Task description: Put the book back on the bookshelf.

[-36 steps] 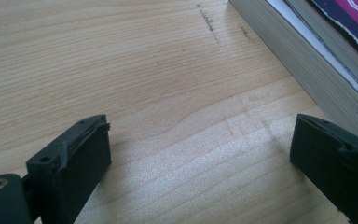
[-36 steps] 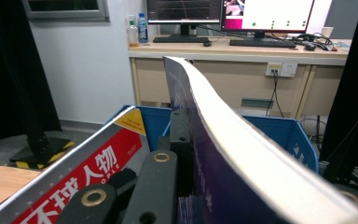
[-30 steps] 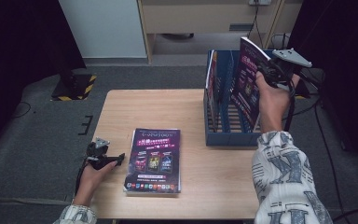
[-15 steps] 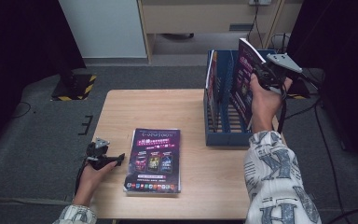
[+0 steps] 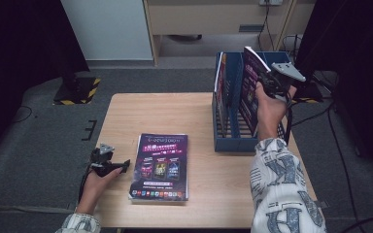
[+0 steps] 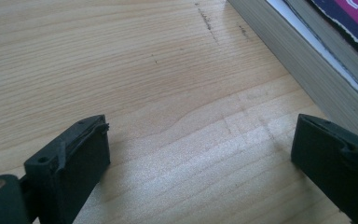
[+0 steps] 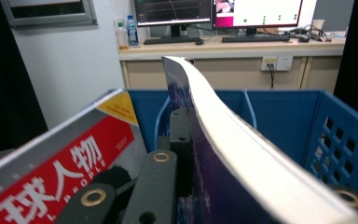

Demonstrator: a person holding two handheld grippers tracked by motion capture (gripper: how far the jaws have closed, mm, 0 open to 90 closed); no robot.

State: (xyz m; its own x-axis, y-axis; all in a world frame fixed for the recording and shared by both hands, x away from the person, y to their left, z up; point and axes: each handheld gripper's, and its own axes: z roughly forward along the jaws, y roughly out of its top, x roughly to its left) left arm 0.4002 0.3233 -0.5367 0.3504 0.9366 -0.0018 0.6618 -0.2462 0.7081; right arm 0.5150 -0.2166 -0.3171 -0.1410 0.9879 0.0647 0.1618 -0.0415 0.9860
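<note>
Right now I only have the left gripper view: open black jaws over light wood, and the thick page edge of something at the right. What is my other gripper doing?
Observer: The right gripper is shut on a purple-covered magazine, held upright over the blue plastic file rack.
Operator: Is anything in that rack already?
Observer: Yes, a red and grey magazine stands in it, beside the held one.
Operator: And the page edge by my jaws?
Observer: That is a flat purple magazine lying face up on the light wooden table; the left gripper sits just beside it, not touching.
</note>
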